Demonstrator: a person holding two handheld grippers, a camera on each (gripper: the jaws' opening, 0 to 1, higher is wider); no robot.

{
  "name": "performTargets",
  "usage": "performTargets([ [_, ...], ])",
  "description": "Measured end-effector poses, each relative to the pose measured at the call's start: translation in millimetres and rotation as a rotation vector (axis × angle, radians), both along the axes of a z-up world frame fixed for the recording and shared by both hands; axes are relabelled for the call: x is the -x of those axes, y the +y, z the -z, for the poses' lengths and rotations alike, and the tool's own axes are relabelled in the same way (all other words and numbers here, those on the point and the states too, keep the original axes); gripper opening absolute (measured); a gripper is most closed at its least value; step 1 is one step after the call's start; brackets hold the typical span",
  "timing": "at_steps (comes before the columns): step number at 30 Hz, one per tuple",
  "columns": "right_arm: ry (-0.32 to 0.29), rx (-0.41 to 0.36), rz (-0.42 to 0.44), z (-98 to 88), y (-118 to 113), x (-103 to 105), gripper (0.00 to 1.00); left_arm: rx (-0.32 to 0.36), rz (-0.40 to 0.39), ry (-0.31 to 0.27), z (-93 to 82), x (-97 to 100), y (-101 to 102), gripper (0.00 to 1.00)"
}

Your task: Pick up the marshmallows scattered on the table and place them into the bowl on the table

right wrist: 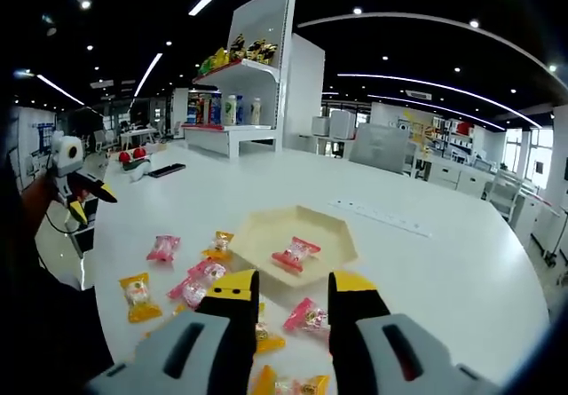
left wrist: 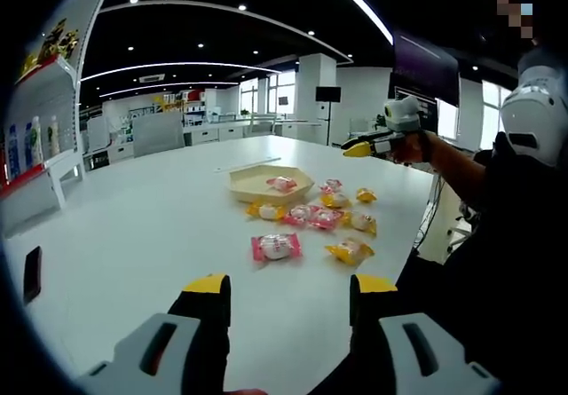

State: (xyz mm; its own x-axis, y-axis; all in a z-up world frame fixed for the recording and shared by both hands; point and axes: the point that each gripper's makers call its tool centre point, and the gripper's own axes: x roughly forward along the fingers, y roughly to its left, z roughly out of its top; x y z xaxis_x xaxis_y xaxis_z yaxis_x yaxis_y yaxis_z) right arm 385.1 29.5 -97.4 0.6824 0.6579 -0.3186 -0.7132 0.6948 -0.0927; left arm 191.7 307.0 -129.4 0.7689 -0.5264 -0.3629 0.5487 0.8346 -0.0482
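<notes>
Wrapped marshmallows (left wrist: pixel 276 248) in pink and yellow packets lie scattered on a white tabletop (left wrist: pixel 133 226) beside a shallow, pale-yellow hexagonal bowl (right wrist: pixel 266 231); one pink-wrapped piece (right wrist: pixel 295 252) already rests inside the bowl. In the left gripper view, the left hand-held gripper (left wrist: pixel 288 293) hovers with its yellow-tipped jaws spread wide and empty, the nearest packet lying just beyond them, short of the bowl. In the right gripper view, the right hand-held gripper (right wrist: pixel 291 290) hangs over the candies near the bowl's rim, jaws parted and holding nothing, a pink packet (right wrist: pixel 308 316) showing between them. Any printing on the wrappers is too small to read.
</notes>
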Motion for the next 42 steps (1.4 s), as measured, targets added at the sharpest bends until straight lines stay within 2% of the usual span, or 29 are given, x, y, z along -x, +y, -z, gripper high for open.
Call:
performTargets([
  [15,-0.02,-0.018,-0.005,-7.1,-6,26,0.31,0.0,0.015,-0.002,-0.6,-5.6,-3,0.54],
  [25,-0.015,-0.037,-0.002,-4.7,-10,40,0.31,0.003,0.018,-0.003,1.6,-6.8,-4,0.54],
  [42,-0.024,-0.085,0.019,-6.5,-18,57,0.31,0.013,0.018,-0.007,3.6,-9.6,-3,0.55],
])
